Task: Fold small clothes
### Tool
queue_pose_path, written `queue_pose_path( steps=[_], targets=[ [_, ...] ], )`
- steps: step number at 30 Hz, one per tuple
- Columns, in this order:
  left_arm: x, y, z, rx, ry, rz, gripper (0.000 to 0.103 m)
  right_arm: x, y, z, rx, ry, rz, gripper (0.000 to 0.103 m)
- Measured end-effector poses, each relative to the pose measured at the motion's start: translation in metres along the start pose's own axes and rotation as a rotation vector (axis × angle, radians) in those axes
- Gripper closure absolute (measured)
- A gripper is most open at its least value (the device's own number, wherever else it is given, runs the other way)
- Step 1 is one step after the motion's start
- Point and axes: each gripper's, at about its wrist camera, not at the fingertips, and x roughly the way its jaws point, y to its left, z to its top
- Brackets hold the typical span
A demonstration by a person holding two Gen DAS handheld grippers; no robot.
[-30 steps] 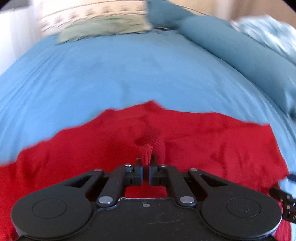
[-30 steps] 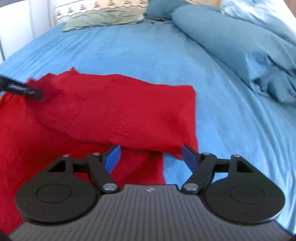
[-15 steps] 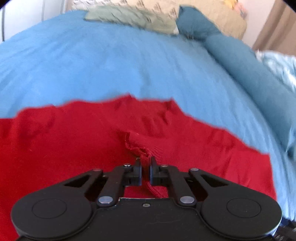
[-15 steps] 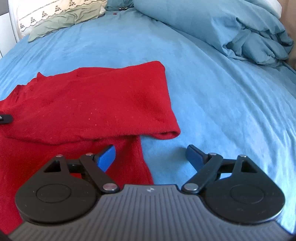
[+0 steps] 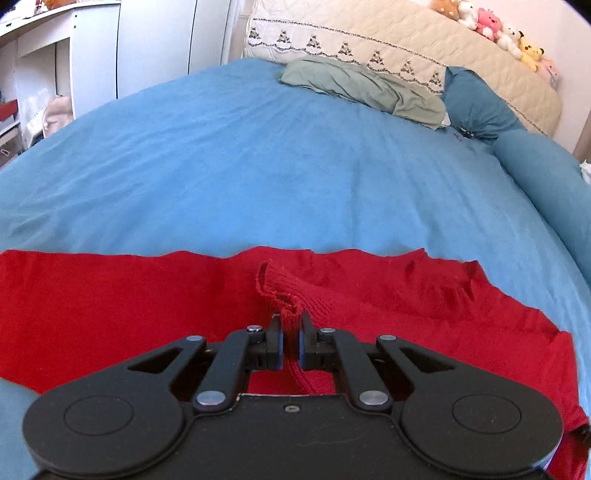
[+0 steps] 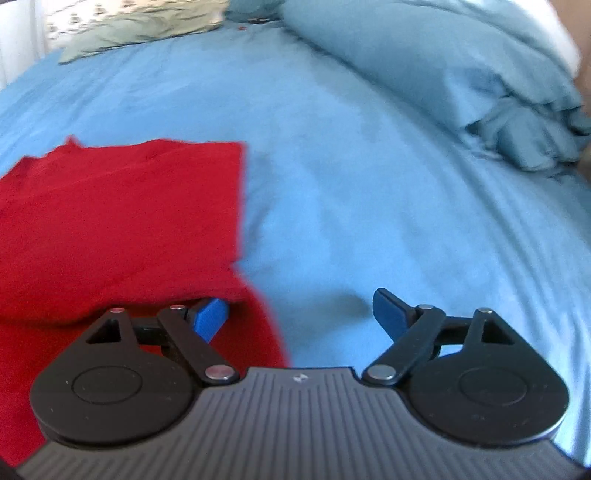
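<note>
A bed covered by a blue sheet [image 5: 258, 166] fills both views and carries everything else noted. Along its far right side lies a bunched teal duvet [image 6: 443, 66], with a long teal bolster [image 5: 546, 184] running beside it in the left wrist view. At the head of the bed stands a cream quilted headboard cover [image 5: 406, 44] with a row of plush toys [image 5: 491, 26] on top, and a crumpled grey-green cloth [image 5: 362, 85] lies just in front of it. White cabinets [image 5: 92, 48] stand beyond the bed's left edge. The red knit garment [image 5: 129, 306] lies spread on the sheet at the near side; in the right wrist view an upper layer of it is folded over a lower layer, its right edge straight against the sheet. The left gripper [image 5: 291, 332] has its jaws drawn together on a ribbed edge of the garment, which rises in a small loop just ahead of the fingertips. The right gripper [image 6: 301, 314] has its jaws spread wide and holds nothing; its left blue finger [image 6: 212, 319] sits at the garment's folded edge, the other over bare sheet. The right wrist view is somewhat blurred.
</note>
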Motion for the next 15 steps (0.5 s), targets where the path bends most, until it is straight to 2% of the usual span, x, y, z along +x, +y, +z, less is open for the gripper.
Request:
queue_pose_path(
  steps=[3, 6, 8, 10, 13, 15],
  targets=[
    [-0.004, 0.002, -0.008, 0.004, 0.008, 0.008, 0.096, 0.002, -0.013, -0.002, 0.020, 0.004, -0.002, 0.000],
    [0.003, 0.010, -0.024, 0.030, 0.058, 0.026, 0.094, 0.003, -0.020, -0.011, 0.003, 0.012, 0.014, 0.000],
    [0.004, 0.015, -0.030, 0.043, 0.095, 0.041, 0.083, 0.004, -0.025, -0.012, -0.003, 0.021, 0.045, 0.000],
    [-0.006, 0.018, -0.030, 0.061, 0.091, 0.074, 0.078, 0.003, -0.031, -0.009, -0.002, 0.037, 0.077, 0.000],
    [-0.029, 0.023, -0.027, 0.116, 0.077, 0.158, 0.052, -0.004, -0.042, -0.013, -0.004, 0.079, 0.116, 0.000],
    [-0.046, 0.025, -0.023, 0.126, 0.060, 0.161, 0.048, -0.021, -0.043, -0.012, -0.012, 0.075, 0.129, 0.000]
  ],
)
